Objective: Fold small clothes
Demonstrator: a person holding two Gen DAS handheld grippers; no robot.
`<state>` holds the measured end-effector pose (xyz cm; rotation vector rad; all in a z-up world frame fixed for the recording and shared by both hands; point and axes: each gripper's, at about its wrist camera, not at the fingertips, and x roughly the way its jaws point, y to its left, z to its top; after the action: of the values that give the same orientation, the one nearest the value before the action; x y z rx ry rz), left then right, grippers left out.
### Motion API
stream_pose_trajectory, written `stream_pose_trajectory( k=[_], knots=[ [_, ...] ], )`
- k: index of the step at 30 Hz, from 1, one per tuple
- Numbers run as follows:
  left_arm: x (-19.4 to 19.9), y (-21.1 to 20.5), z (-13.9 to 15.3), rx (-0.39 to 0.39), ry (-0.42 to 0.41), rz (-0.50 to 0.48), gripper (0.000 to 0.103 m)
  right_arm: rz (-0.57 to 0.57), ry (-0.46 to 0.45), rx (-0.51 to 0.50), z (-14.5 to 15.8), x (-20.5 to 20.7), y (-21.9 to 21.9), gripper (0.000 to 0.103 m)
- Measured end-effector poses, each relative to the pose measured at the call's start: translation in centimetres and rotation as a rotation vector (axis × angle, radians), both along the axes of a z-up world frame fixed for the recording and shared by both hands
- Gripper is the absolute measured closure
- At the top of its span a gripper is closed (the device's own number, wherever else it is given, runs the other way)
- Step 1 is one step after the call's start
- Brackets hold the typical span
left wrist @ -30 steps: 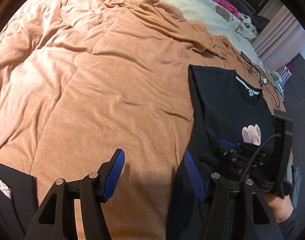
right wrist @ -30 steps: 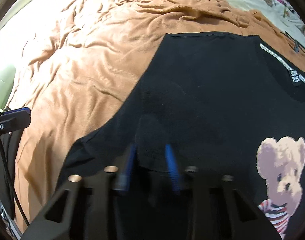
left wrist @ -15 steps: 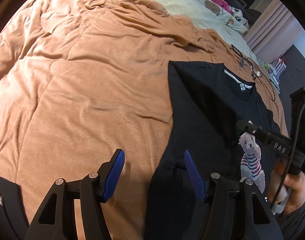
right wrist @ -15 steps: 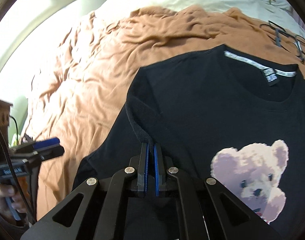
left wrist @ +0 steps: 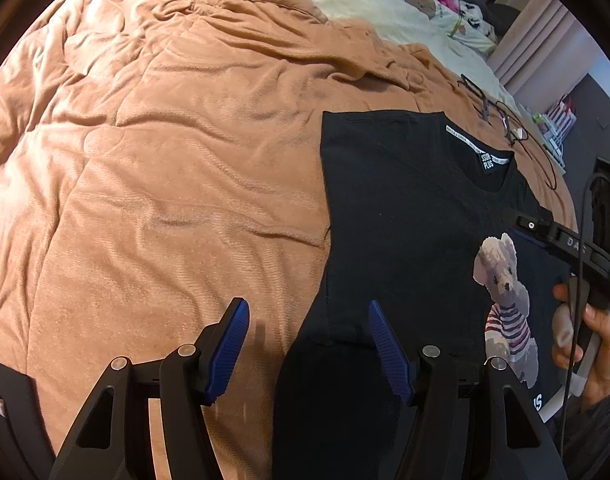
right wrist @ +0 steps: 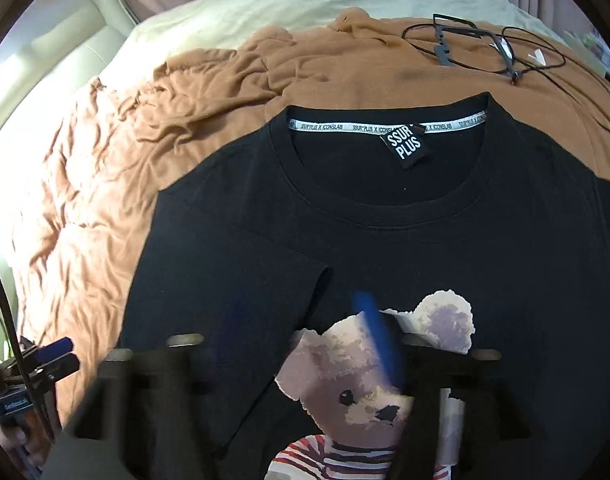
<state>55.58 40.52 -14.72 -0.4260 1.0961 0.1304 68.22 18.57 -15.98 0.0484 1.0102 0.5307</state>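
Your left gripper has its blue pads spread wide with nothing between them; the left pad hangs over bare blanket, the right pad over the edge of the shirt. Your right gripper is smeared by motion blur, but its two blue pads show well apart, so it reads as open and holding nothing, hovering just above the shirt's chest.

The black T-shirt lies front-up on the orange blanket. In the right wrist view its neckline and white-lettered label sit at 12 o'clock, and the teddy bear print lies at 6 o'clock under the gripper. The sleeve at 9 o'clock is folded inward over the body, its cuff edge reaching close to the bear's ear. In the left wrist view the shirt fills the 3 to 6 o'clock area, its straight folded edge running up the middle.

Beyond the collar, at 1 o'clock, a tangle of black cable lies on the blanket. Your right hand shows at 4 o'clock in the left view, gripping its handle.
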Motion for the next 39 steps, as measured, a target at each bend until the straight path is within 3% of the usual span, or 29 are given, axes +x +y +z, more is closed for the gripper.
stream_pose_trajectory(
  k=[7,11,19,24,29,32,36,39],
  knots=[
    [0.8,-1.1,-1.4,0.02,0.026,-0.004,0.039,0.1,0.026,0.077,-0.1,-2.1,-0.6,0.032],
    [1.6,-1.7,-2.7,0.04,0.066,-0.012,0.039,0.171,0.042,0.066,-0.7,-3.8,0.3,0.058],
    [0.7,-1.4,-4.4,0.067,0.121,0.014,0.044,0.24,0.085,0.051,-2.7,-6.4,2.4,0.079],
    [-1.0,-0.9,-4.6,0.038,0.111,0.035,0.044,0.253,0.104,-0.023,-3.6,-7.2,3.5,0.079],
    [-2.5,-0.6,-4.5,0.065,0.15,0.074,0.05,0.257,0.118,-0.094,-3.4,-8.6,3.6,0.08],
    [-4.6,-0.5,-3.5,0.017,0.124,0.093,0.05,0.234,0.111,-0.111,-2.4,-9.6,2.9,0.079],
    [-6.8,-1.2,-1.3,0.02,0.081,0.082,0.05,0.205,0.105,-0.092,-1.1,-11.2,1.7,0.079],
    [-8.4,-1.9,0.2,0.013,0.057,0.065,0.05,0.201,0.044,-0.119,0.5,-13.1,0.9,0.079]
  ],
)
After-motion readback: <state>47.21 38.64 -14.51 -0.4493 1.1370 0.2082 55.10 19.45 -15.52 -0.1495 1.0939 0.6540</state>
